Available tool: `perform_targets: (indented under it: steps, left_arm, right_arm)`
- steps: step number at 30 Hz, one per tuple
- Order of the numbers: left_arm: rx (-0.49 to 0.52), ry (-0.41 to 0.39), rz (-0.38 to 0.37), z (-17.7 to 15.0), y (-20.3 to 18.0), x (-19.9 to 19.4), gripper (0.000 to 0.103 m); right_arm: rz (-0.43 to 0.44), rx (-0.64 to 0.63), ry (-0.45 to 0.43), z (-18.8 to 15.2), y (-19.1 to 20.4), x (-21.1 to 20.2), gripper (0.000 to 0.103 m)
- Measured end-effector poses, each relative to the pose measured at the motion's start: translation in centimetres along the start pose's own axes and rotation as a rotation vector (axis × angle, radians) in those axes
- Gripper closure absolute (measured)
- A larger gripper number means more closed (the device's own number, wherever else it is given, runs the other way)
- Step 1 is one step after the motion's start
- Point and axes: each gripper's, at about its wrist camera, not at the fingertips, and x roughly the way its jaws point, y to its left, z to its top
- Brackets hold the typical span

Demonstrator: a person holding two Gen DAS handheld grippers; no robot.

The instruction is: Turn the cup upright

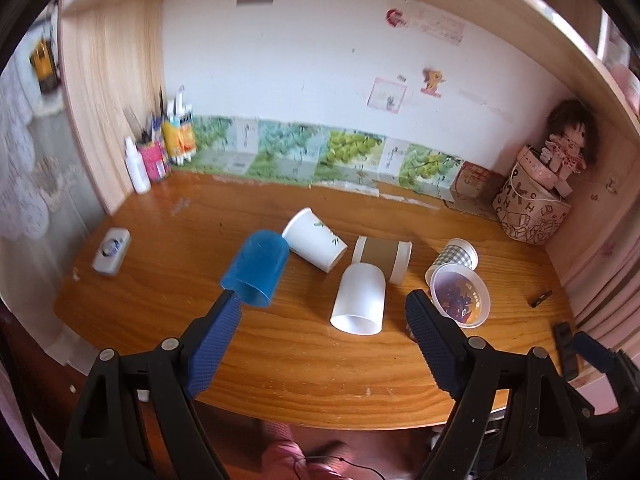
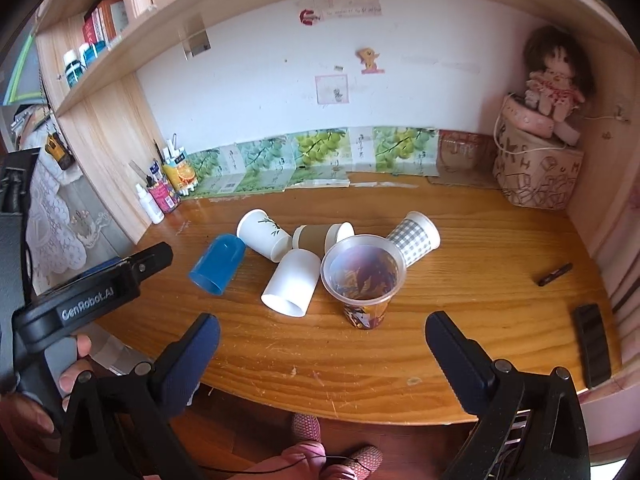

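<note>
Several cups lie on their sides on the wooden desk (image 2: 480, 280): a blue cup (image 1: 256, 266) (image 2: 218, 263), a white paper cup with a leaf print (image 1: 314, 244) (image 2: 264, 234), a brown-sleeved cup (image 1: 382, 258) (image 2: 320, 236), a plain white cup (image 1: 360, 298) (image 2: 292, 282) and a checked cup (image 1: 456, 258) (image 2: 414, 236). A clear cup with a dark print (image 2: 362, 280) (image 1: 460, 294) stands upright. My left gripper (image 1: 322, 312) is open and empty, near the white cup. My right gripper (image 2: 322, 334) is open and empty, in front of the clear cup.
A pen pot and bottles (image 1: 154, 158) stand at the back left. A patterned box with a doll (image 2: 536, 160) stands at the back right. A small white device (image 1: 112, 250) lies at the left. Dark flat objects (image 2: 592, 344) lie at the right edge.
</note>
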Motion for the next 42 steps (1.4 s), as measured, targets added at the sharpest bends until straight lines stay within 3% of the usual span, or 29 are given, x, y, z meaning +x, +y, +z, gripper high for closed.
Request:
perform_targets:
  steps: [4,8,16,23,33,42]
  left_arm:
    - [-0.007,-0.105,0.025,-0.8,-0.7,-3.2,0.003]
    - [-0.036,-0.184,0.006,-1.5,-1.3,-5.7,0.001]
    - [0.007,-0.345,-0.013,-2.7,-3.1,-8.5,0.001]
    - [-0.002,-0.359,-0.061,-3.1,-4.1,-8.5,0.001]
    - [0.041,-0.426,0.015,-2.7,-6.0,-8.9,0.001]
    - [0.019,-0.444,0.082,-2.3,-6.3,-8.7,0.0]
  right_arm:
    - [-0.023,0.009,-0.07,-0.8,-0.3,-2.7,0.0]
    - [-0.036,0.033,-0.152,-1.8,-0.6,-5.1,0.0]
    - [-0.076,0.063,-0.299,-3.2,-1.5,-8.4,0.0]
    - [-0.093,0.084,-0.295,-4.2,-2.2,-8.6,0.0]
    - [-0.096,0.054,-0.356,-3.3,-2.6,-8.7,0.0]
    - [-0.073,0.005,-0.366,-2.5,-2.8,-8.1,0.0]
